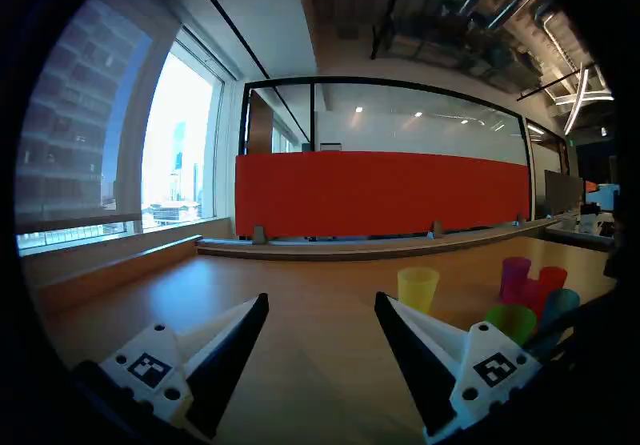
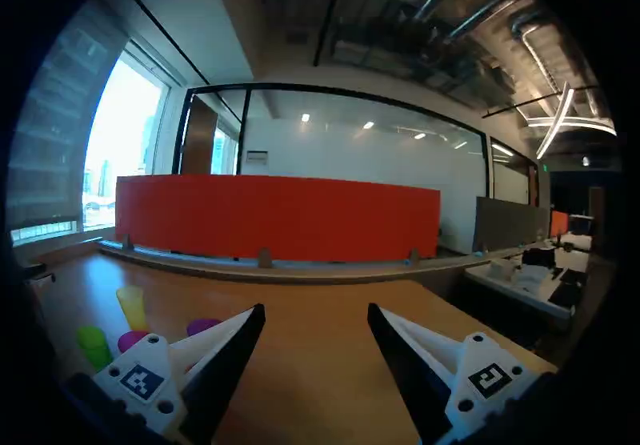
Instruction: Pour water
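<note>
Cups (image 1: 528, 293) for the pouring share a broad wooden table (image 1: 304, 273) that runs back to a long red screen (image 1: 384, 193). Over the tabletop the left gripper (image 1: 320, 297) and the right gripper (image 2: 314, 307) each hang with fingers spread wide, holding nothing. The bright plastic cluster stands off to the left gripper's right, and the yellow cup (image 1: 418, 287) stands a little apart, nearest it. They look light, thin-walled and easy to squash or tip, so a gentle pinch across the wall at mid-height seems safest. Whether any holds water I cannot tell.
</note>
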`<state>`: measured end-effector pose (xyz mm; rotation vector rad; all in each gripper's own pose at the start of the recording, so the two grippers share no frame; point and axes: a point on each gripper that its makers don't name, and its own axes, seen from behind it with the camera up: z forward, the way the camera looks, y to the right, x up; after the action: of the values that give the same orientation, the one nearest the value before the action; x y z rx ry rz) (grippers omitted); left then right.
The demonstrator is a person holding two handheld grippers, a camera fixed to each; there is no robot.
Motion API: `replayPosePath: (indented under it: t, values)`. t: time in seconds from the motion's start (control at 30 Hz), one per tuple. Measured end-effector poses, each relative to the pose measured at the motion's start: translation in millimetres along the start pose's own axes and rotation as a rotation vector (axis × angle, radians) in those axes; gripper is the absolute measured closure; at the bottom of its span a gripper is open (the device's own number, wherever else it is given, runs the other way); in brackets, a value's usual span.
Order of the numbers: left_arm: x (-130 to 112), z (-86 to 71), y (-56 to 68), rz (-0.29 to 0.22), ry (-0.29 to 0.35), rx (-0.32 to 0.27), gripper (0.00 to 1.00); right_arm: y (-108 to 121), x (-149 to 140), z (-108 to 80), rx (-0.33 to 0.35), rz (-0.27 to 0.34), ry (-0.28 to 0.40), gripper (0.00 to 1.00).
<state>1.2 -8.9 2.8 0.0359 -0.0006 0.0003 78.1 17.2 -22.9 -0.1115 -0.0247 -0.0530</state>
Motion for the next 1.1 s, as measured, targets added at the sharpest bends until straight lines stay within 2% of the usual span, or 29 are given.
replayPosePath:
  t: [0.3, 0.6, 0.87, 1.1]
  values:
    - [0.1, 0.3, 0.2, 0.0, 0.0, 0.0, 0.01, -5.9, 7.2, 2.6, 0.035, 0.002, 0.073, 0.0]
    - [0.4, -0.1, 0.4, 0.0, 0.0, 0.0, 0.01, -14.9, -3.4, 9.2, 0.059, -0.062, 0.137, 0.0]
    - [0.3, 0.1, 0.5, 0.0, 0.0, 0.0, 0.01, -23.3, -30.1, 11.9, 0.105, 0.001, 0.11, 0.0]
    - [0.1, -0.1, 0.7, 0.0, 0.0, 0.0, 0.01, -21.2, -43.1, 16.8, 0.116, 0.029, 0.096, 0.0]
